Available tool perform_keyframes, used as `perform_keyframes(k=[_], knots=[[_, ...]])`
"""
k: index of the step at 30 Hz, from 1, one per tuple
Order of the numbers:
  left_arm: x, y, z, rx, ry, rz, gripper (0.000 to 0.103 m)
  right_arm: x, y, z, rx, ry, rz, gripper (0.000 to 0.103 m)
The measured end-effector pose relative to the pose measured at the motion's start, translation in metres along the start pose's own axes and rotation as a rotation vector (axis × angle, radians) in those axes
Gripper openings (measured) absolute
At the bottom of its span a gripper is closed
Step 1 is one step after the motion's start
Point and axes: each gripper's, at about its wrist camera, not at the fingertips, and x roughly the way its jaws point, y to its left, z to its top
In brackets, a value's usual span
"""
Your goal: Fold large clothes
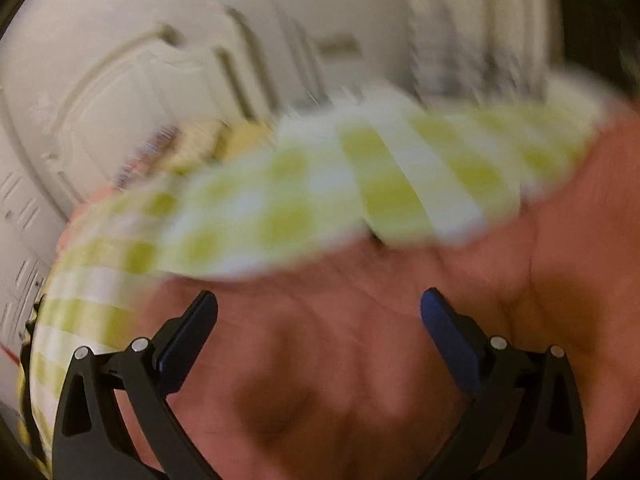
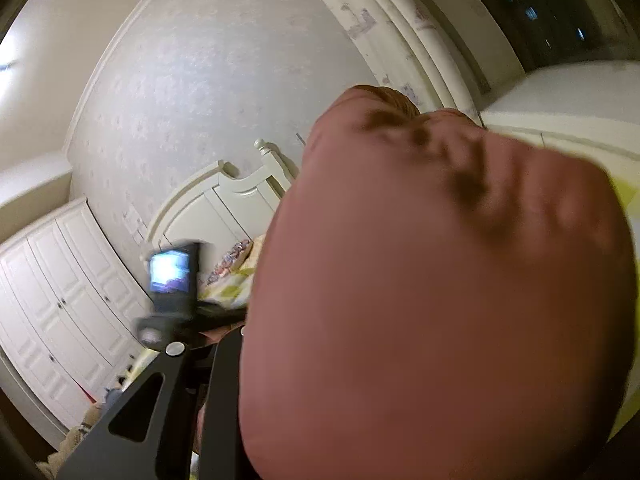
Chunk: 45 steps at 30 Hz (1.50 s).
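Note:
A large reddish-pink garment (image 1: 340, 360) lies spread under my left gripper (image 1: 319, 312), which is open with nothing between its blue pads, just above the cloth. The view is motion-blurred. In the right wrist view the same reddish-pink cloth (image 2: 440, 300) hangs bunched right in front of the camera and hides most of my right gripper; only its left finger (image 2: 172, 392) shows, so its state is unclear.
A green-and-white checked sheet (image 1: 280, 208) covers the bed beyond the garment. A white headboard (image 2: 224, 204), white wardrobe doors (image 2: 60, 280) and a pale wall stand behind. The other gripper's camera with a lit screen (image 2: 170, 276) shows at left.

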Motion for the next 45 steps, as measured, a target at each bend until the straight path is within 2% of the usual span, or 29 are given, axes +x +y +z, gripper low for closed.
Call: perform_keyframes(k=[1, 3, 4, 7, 10, 12, 14, 16, 17, 19, 20, 22, 23, 25, 27, 29, 30, 32, 36, 39, 40, 41, 42, 44, 45], knots=[[0.01, -0.013, -0.006, 0.034, 0.017, -0.007, 0.101, 0.001, 0.005, -0.001, -0.027, 0.013, -0.012, 0.033], [0.001, -0.016, -0.007, 0.049, -0.02, 0.026, 0.101, 0.002, 0.015, -0.005, -0.069, 0.018, -0.037, 0.033], [-0.005, -0.012, -0.006, 0.04, -0.034, 0.019, 0.101, 0.0, 0.019, -0.005, -0.088, 0.011, -0.047, 0.033], [-0.036, 0.015, -0.016, -0.026, -0.095, 0.004, 0.101, -0.001, 0.03, -0.002, -0.123, 0.005, -0.066, 0.033], [-0.08, 0.039, -0.05, -0.082, -0.18, -0.032, 0.101, -0.002, 0.042, -0.007, -0.172, -0.002, -0.095, 0.033], [-0.092, 0.036, -0.072, -0.068, -0.182, -0.067, 0.101, 0.001, 0.054, -0.01, -0.201, -0.006, -0.109, 0.034], [-0.092, 0.015, -0.095, -0.005, -0.164, -0.113, 0.1, 0.008, 0.071, -0.014, -0.245, -0.003, -0.122, 0.034], [-0.088, -0.003, -0.111, 0.024, -0.182, -0.108, 0.099, 0.018, 0.09, -0.023, -0.309, 0.028, -0.14, 0.034], [-0.085, -0.004, -0.113, 0.016, -0.195, -0.118, 0.099, 0.02, 0.101, -0.027, -0.339, 0.031, -0.15, 0.034], [-0.083, 0.007, -0.11, -0.004, -0.164, -0.175, 0.099, 0.026, 0.124, -0.036, -0.424, 0.025, -0.177, 0.034], [-0.087, 0.018, -0.108, -0.01, -0.154, -0.207, 0.095, 0.028, 0.132, -0.038, -0.453, 0.022, -0.187, 0.034], [-0.104, 0.046, -0.109, -0.04, -0.204, -0.217, 0.094, 0.032, 0.147, -0.039, -0.495, 0.017, -0.204, 0.034], [-0.116, 0.075, -0.11, -0.095, -0.255, -0.19, 0.094, 0.036, 0.155, -0.039, -0.512, 0.017, -0.218, 0.034], [-0.125, 0.127, -0.115, -0.212, -0.298, -0.131, 0.096, 0.043, 0.167, -0.042, -0.532, 0.015, -0.245, 0.034], [-0.112, 0.192, -0.122, -0.366, -0.269, -0.051, 0.097, 0.054, 0.178, -0.045, -0.564, 0.01, -0.273, 0.035], [-0.074, 0.24, -0.133, -0.472, -0.141, -0.069, 0.096, 0.071, 0.191, -0.049, -0.622, 0.007, -0.296, 0.036], [-0.054, 0.251, -0.139, -0.483, -0.085, -0.079, 0.095, 0.076, 0.202, -0.055, -0.66, 0.006, -0.301, 0.036], [-0.031, 0.253, -0.148, -0.462, -0.039, -0.122, 0.095, 0.092, 0.228, -0.074, -0.771, 0.0, -0.323, 0.036], [-0.024, 0.254, -0.157, -0.475, -0.059, -0.202, 0.092, 0.135, 0.271, -0.115, -0.925, 0.017, -0.323, 0.037], [-0.023, 0.257, -0.161, -0.501, -0.05, -0.271, 0.092, 0.185, 0.296, -0.17, -1.127, 0.081, -0.326, 0.04], [-0.022, 0.263, -0.163, -0.517, -0.049, -0.291, 0.092, 0.203, 0.298, -0.194, -1.226, 0.127, -0.338, 0.047], [-0.027, 0.27, -0.168, -0.523, -0.05, -0.276, 0.092, 0.216, 0.298, -0.21, -1.296, 0.167, -0.351, 0.049], [-0.03, 0.278, -0.172, -0.529, -0.057, -0.266, 0.092, 0.227, 0.295, -0.229, -1.386, 0.169, -0.387, 0.049], [-0.037, 0.301, -0.183, -0.578, -0.071, -0.249, 0.092, 0.231, 0.289, -0.239, -1.44, 0.141, -0.379, 0.049], [-0.044, 0.316, -0.188, -0.615, -0.087, -0.215, 0.092, 0.231, 0.287, -0.237, -1.441, 0.144, -0.367, 0.049]])
